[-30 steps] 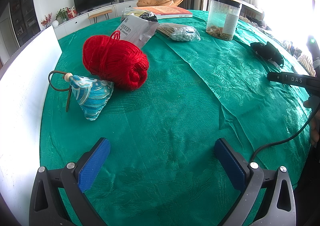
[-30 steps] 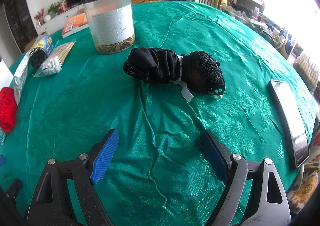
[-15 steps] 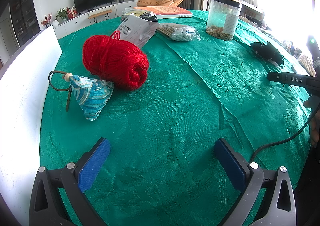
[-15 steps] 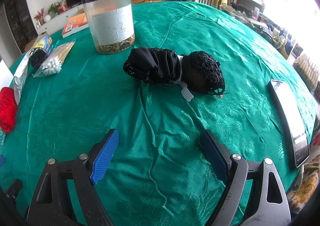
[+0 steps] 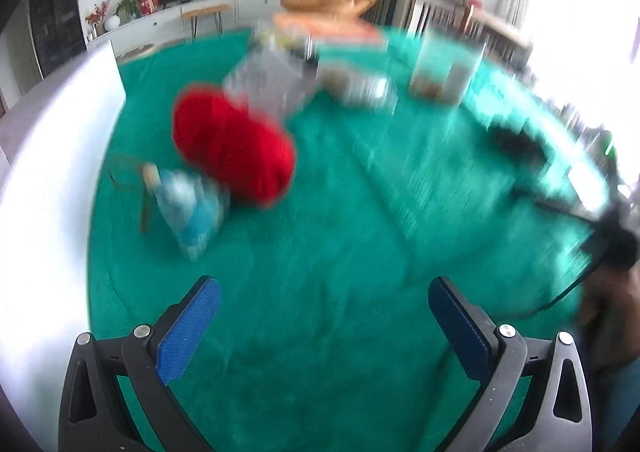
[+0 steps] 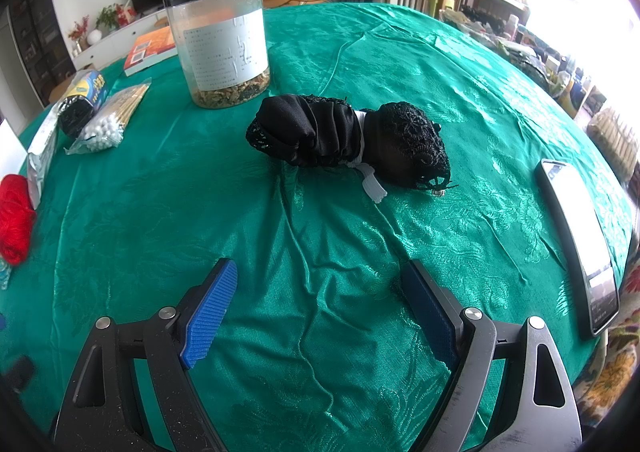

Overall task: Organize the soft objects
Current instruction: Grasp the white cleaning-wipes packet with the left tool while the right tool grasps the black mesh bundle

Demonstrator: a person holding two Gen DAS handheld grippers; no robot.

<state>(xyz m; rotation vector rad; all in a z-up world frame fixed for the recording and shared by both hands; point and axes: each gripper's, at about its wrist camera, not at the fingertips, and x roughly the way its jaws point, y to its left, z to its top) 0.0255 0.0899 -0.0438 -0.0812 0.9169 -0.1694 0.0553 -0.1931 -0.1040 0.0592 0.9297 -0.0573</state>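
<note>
Through my left wrist camera, badly smeared, my left gripper (image 5: 320, 316) gapes wide and empty above the green cloth (image 5: 320, 252), with the red yarn (image 5: 234, 145) ahead to the left, touching a blue pouch (image 5: 188, 211). Through my right wrist camera, my right gripper (image 6: 320, 296) is also spread wide, holding nothing, with the black bundle (image 6: 344, 139) lying on the cloth just ahead, a jar (image 6: 222, 41) behind it and a phone (image 6: 580, 240) far right.

Daylight floods in from the windows on my right, blown out white in both views. My left wrist view is smeared with motion blur; my right one is sharp, with glare on the green tablecloth (image 6: 400, 63). Fisheye bending darkens the corners.
</note>
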